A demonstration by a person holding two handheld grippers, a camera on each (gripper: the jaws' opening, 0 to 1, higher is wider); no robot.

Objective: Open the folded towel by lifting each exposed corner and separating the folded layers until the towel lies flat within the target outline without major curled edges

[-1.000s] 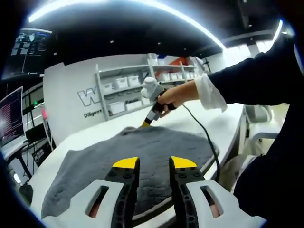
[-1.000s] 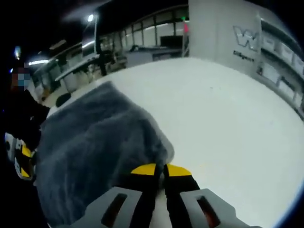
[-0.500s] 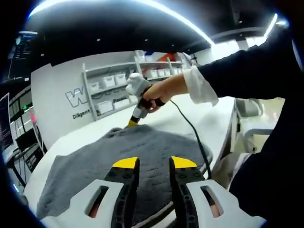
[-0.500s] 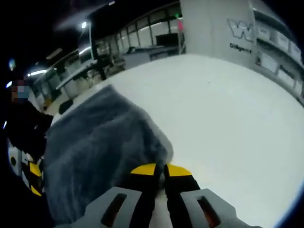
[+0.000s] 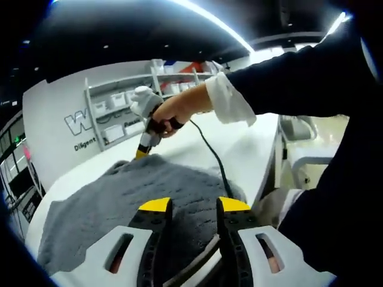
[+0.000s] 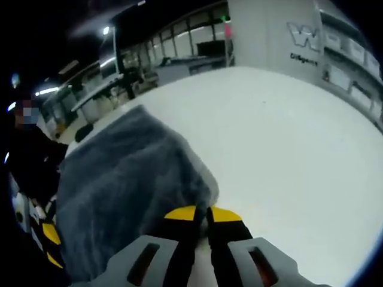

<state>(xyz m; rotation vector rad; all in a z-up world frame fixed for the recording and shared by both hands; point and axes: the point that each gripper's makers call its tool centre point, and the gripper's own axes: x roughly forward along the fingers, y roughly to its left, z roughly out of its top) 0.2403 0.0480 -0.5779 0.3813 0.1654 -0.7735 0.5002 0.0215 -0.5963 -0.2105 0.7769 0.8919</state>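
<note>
While pinched by right gripper: one towel.

A white table with a rounded edge spreads across the foreground. Beyond it in the left gripper view stands a white wall panel bearing large grey lettering, and beside that a white shelving unit holding rows of pale bins. The ceiling is dark, crossed by a long curved light strip. In the right gripper view, glazed partitions and more desks recede into a dim hall, lit by a bright ceiling lamp.
</note>
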